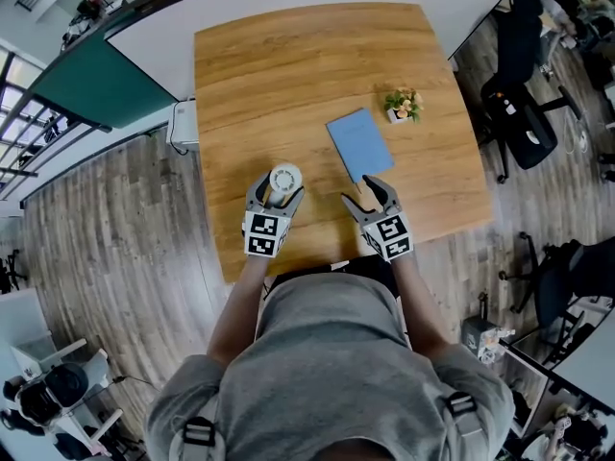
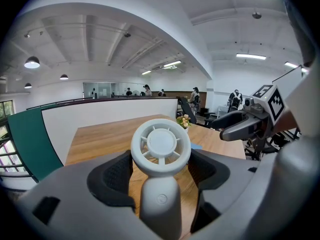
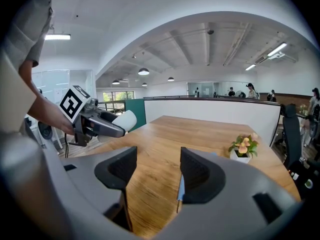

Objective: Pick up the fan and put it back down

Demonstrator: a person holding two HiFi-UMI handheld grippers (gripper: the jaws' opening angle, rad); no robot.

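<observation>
While the left gripper [image 1: 277, 192] jaws clamp the fan [image 2: 160, 143], its base cut off, right gripper [image 3: 152, 174] jaws apart, empty.

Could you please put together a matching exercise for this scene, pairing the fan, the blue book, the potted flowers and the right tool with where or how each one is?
Things:
1. fan
2. blue book
3. potted flowers
4. right tool

Places or states:
A. jaws apart, nothing between them
B. lying flat on the table, between the flowers and the right tool
C. gripped between the jaws of the left tool
D. standing near the table's right edge in the head view

Pairs: 1-C; 2-B; 3-D; 4-A
</observation>
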